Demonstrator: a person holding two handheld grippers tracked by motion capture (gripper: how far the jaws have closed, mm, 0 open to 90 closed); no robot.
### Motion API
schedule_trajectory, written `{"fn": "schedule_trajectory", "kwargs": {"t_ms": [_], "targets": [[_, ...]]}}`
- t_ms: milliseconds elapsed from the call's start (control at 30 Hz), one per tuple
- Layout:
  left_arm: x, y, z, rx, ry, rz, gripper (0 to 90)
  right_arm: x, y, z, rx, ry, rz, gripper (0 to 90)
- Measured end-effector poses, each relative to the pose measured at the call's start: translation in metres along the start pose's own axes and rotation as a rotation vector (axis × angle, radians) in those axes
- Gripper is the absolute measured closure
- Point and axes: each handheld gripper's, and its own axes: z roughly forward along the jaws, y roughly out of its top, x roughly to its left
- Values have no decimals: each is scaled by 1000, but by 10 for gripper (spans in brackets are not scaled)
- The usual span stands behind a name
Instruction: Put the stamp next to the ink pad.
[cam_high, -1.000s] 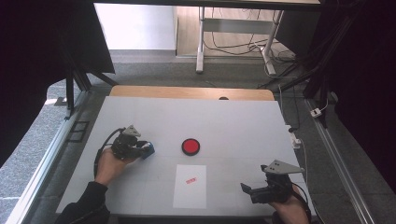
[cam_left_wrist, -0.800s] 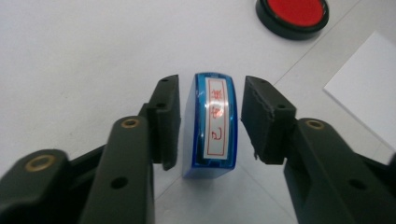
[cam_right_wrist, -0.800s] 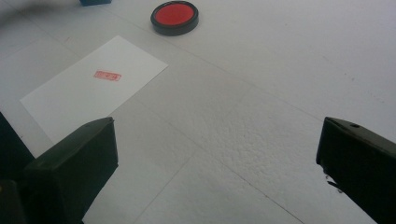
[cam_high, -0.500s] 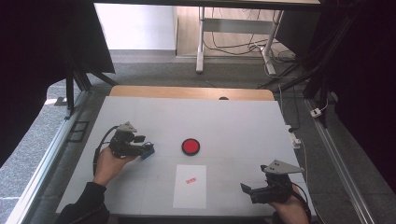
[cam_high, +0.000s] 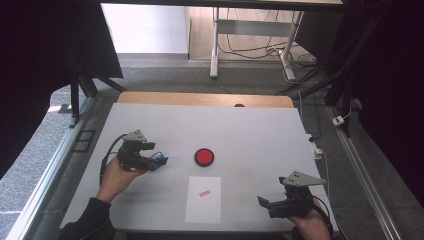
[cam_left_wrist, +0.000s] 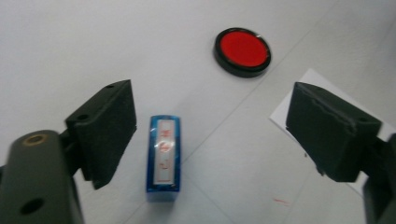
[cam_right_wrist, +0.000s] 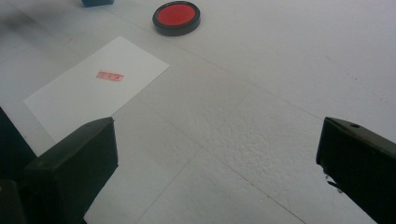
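A blue stamp (cam_left_wrist: 163, 158) lies flat on the white table, left of the round red ink pad (cam_high: 204, 156). My left gripper (cam_left_wrist: 212, 107) hovers just above it, open; its jaws have just been opening, with the stamp between them, nearer the left jaw and untouched. In the high view the stamp (cam_high: 159, 159) shows at the left gripper's (cam_high: 154, 154) tips. A white sheet of paper (cam_high: 204, 199) with a small red stamp print (cam_high: 204, 193) lies near the front edge. My right gripper (cam_high: 265, 204) rests open and empty at the front right, pointing toward the sheet (cam_right_wrist: 93, 88).
The ink pad (cam_right_wrist: 176, 17) sits beyond the sheet's far corner. The table (cam_high: 260, 130) has a wooden strip along its far edge. Metal rails run along both sides, and cables and a desk frame lie on the floor behind.
The left gripper's jaws opened and let go of the blue stamp, which now lies on the table. The left hand drew back slightly and rose. The right gripper stayed put.
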Motion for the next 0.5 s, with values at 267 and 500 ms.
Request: {"fn": "schedule_trajectory", "kwargs": {"t_ms": [267,500], "targets": [[-13,4,-7,17,-15,-9,65,-1,0,0,4,6,5,0],[-20,-4,-21,-14,-14,-37,30,-1,0,0,5,10,10,0]]}}
